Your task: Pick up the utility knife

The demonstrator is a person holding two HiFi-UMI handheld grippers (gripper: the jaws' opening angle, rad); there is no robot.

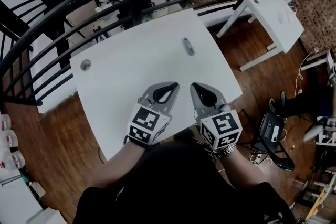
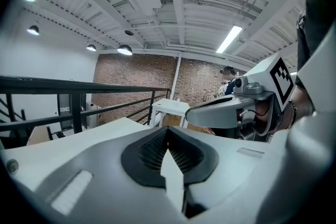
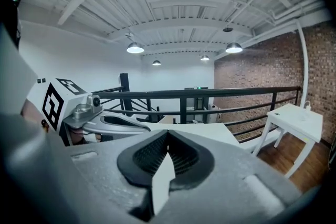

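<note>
Utility knife [image 1: 188, 46] lies flat on the far half of the desk [image 1: 121, 76], well apart from both grippers. Risk: left gripper [image 1: 171, 86] and right gripper [image 1: 195, 87] have their fingers [image 3: 144, 157] pressed together, empty. Arriving like that would likely shove the thin knife toward the far edge. Both hover side by side over the near edge, pointing forward, tilted slightly down, tips angled toward each other.

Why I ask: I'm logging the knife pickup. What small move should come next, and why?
Probably open the right gripper and ease it forward toward the utility knife: it and the left gripper are shut and empty at the near edge of the table, and the knife lies farther up, nearer the right.
</note>
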